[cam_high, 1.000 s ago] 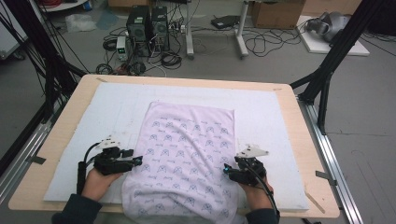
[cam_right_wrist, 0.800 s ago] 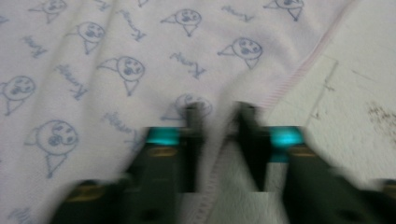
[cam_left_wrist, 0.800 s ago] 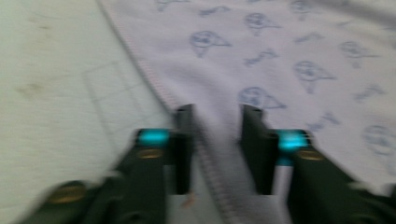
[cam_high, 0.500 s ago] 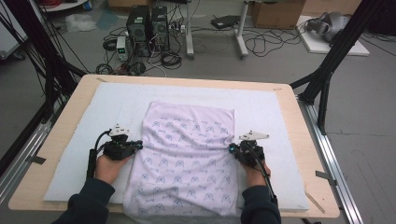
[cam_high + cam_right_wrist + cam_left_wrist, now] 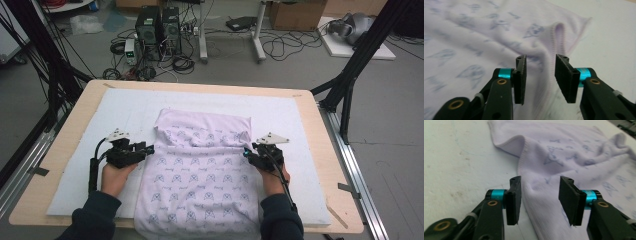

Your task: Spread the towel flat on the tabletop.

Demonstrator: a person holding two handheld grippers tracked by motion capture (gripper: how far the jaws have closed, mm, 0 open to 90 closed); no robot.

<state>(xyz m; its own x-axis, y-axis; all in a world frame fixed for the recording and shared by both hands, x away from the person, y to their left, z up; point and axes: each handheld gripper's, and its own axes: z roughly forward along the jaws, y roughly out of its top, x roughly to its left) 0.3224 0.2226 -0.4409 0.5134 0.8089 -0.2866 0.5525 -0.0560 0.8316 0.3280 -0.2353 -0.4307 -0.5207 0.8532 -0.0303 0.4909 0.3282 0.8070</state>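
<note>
High view: a pale lilac cloth point(image 5: 200, 170) with a small repeated blue print lies spread on the white mat point(image 5: 90, 135) that covers the wooden table point(image 5: 320, 150). Its near end hangs over the table edge toward the person, and its far end is doubled back on itself in a fold. The left gripper point(image 5: 145, 149) sits at the cloth's left edge and the right gripper point(image 5: 246, 152) at its right edge, level with each other just below that fold. I take this matched placing as a way to work both sides together, so the fold stays square.

In the left gripper view the jaws stand apart, having just been opening, and the hemmed edge of the cloth point(image 5: 541, 195) runs between them with neither pad pressing on it. The right gripper view shows the same: jaws apart, just opened, with the raised hem point(image 5: 544, 57) lying loose in the gap. My guess is that both sides have been let go.

The blue print looks like small emblems with a line of script beneath, but it is too blurred to read. I see no other label or brand.
</note>
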